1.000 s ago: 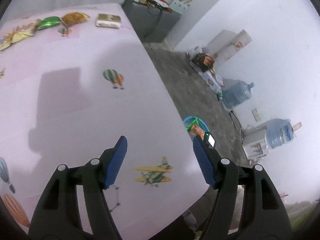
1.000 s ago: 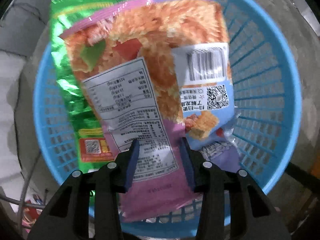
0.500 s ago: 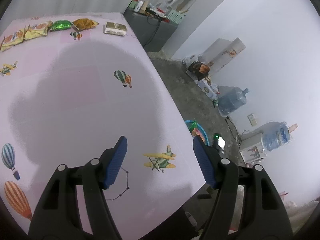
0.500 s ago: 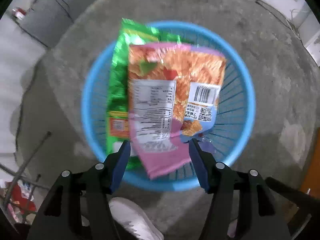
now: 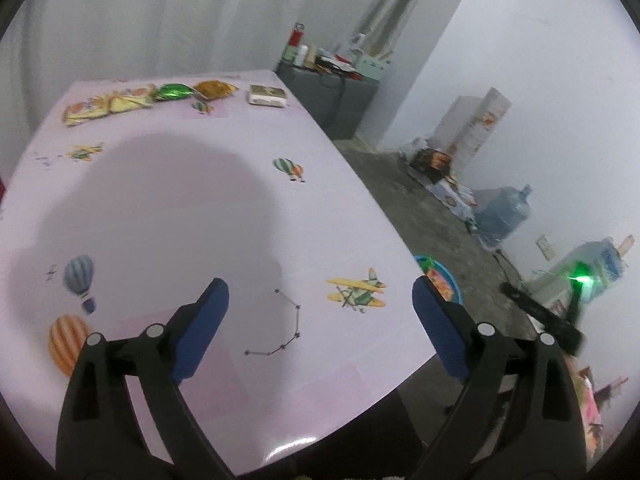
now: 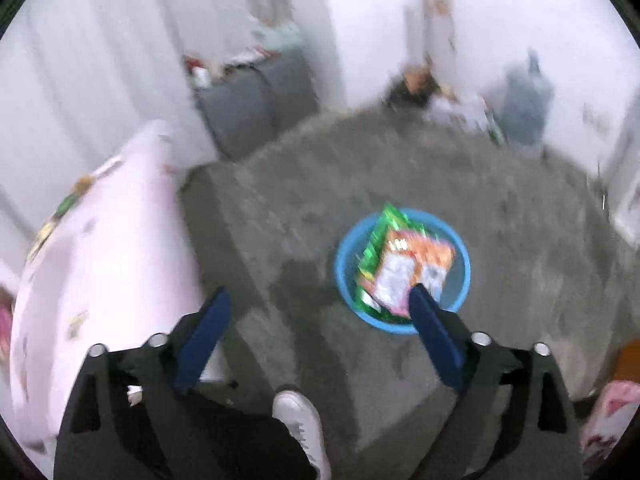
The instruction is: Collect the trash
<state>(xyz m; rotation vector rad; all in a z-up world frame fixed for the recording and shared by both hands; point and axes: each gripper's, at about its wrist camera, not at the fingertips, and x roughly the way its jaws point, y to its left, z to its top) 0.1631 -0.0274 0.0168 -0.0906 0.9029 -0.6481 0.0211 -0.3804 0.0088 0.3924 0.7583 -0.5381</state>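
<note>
The left gripper (image 5: pixel 320 300) hangs above the near part of the pink table (image 5: pixel 168 208), its blue pads spread wide with nothing between them; its jaws have just been opening. Under it the tablecloth shows a printed yellow aeroplane (image 5: pixel 356 291) at about 3 o'clock of the gap and striped hot-air balloons at 9 o'clock. At the far edge of the table, toward 11 and 12 o'clock, a row of trash lies untouched: yellow snack packets (image 5: pixel 108 106), a green wrapper (image 5: pixel 173 91), an orange-brown packet (image 5: pixel 214 89) and a small flat box (image 5: pixel 268 95) at the right end of the row. Off the table's right edge, at 3 o'clock, a sliver of the blue basket (image 5: pixel 454 280) shows on the concrete floor. The right gripper (image 6: pixel 320 298) is well above that floor, and its view is blurred; its jaws have also just been opening and now stand wide apart, empty. The blue basket (image 6: pixel 344 276) sits on the floor at about 2 o'clock of the gap, and in it lie an orange-and-pink snack bag (image 6: pixel 408 268) on top of a green bag (image 6: pixel 380 228). A white shoe (image 6: pixel 300 420) of the person shows at 6 o'clock.
</note>
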